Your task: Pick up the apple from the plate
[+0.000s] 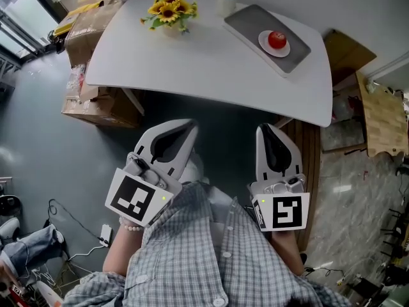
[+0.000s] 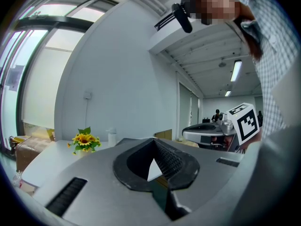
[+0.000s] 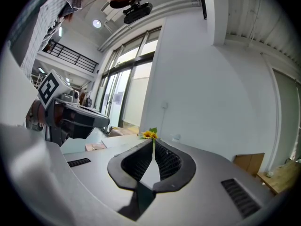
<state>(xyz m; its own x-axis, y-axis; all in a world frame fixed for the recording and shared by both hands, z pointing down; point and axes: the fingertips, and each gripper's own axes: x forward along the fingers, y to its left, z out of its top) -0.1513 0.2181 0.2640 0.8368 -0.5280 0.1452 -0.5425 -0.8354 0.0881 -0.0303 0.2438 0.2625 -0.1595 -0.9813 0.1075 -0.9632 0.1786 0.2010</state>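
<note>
Head view: the apple sits on a white plate on a grey tray, at the table's far right. The left gripper and right gripper are held near the body, well apart from it.
Left gripper view: jaws together, empty; sunflowers beyond.
Right gripper view: jaws apparently closed to a slit, nothing between.

Red apple, upright, centred on small white plate, far table corner

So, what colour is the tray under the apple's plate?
Dark grey. The tray shows best in the head view, under the white plate holding the red apple.
</note>
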